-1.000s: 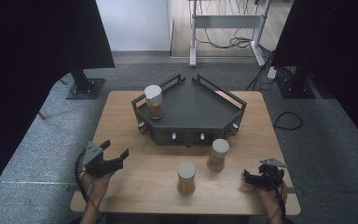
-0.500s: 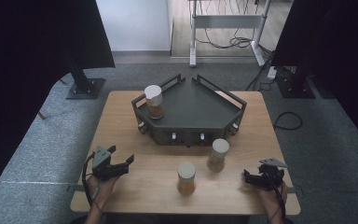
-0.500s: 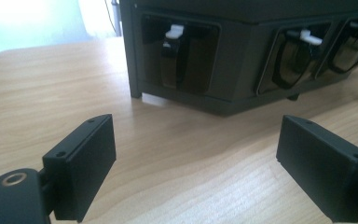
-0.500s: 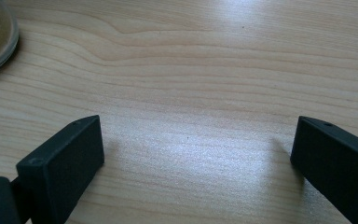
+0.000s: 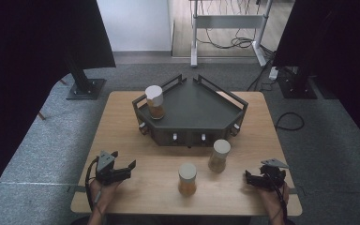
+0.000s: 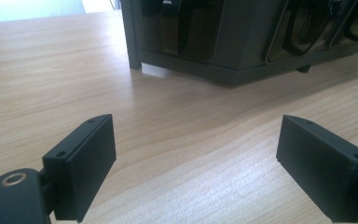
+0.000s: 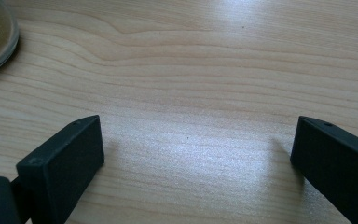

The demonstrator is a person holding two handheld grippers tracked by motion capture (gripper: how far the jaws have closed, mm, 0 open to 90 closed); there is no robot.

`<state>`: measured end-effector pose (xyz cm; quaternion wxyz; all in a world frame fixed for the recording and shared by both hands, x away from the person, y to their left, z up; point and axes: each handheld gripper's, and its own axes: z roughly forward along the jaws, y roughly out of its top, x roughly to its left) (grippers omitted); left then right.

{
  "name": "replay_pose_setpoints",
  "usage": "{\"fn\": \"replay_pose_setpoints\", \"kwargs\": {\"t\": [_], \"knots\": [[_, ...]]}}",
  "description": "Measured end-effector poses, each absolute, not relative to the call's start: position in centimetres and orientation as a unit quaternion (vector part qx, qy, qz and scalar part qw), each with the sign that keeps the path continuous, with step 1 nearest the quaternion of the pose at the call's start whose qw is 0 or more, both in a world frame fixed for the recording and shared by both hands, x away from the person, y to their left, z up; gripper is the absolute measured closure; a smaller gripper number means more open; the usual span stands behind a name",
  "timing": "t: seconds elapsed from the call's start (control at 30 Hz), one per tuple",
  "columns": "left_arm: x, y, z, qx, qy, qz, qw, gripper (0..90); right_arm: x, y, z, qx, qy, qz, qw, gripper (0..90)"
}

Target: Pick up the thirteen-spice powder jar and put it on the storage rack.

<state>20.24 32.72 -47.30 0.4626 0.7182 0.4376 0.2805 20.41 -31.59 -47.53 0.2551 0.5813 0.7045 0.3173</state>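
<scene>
Three jars sit in front of us: one jar [image 5: 187, 178] near the table's front edge, a second jar [image 5: 219, 155] just beside the dark tray [image 5: 192, 105], and a third jar [image 5: 154, 101] up on the tray. Our left gripper [image 5: 127, 169] has slid in over the table [image 5: 122, 126] toward the front jar, so we think we grab it next. Its jaws are wide and hold nothing. Our right gripper [image 5: 249, 178] stayed put, also wide and holding nothing.

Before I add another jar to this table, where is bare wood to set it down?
Free: the table left of the tray, and between the left claw and the nearer jar. Crowded: the jar near the tray by the tray front.
</scene>
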Motion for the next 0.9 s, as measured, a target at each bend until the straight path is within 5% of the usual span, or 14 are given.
{"fn": "replay_pose_setpoints", "kwargs": {"t": [0.9], "knots": [[21.07, 32.32, -48.13, 0.732, 0.467, 0.264, 0.421, 11.9, 20.41, -31.61, -47.53, 0.581, 0.704, 0.318, 0.255, 1.8]]}}
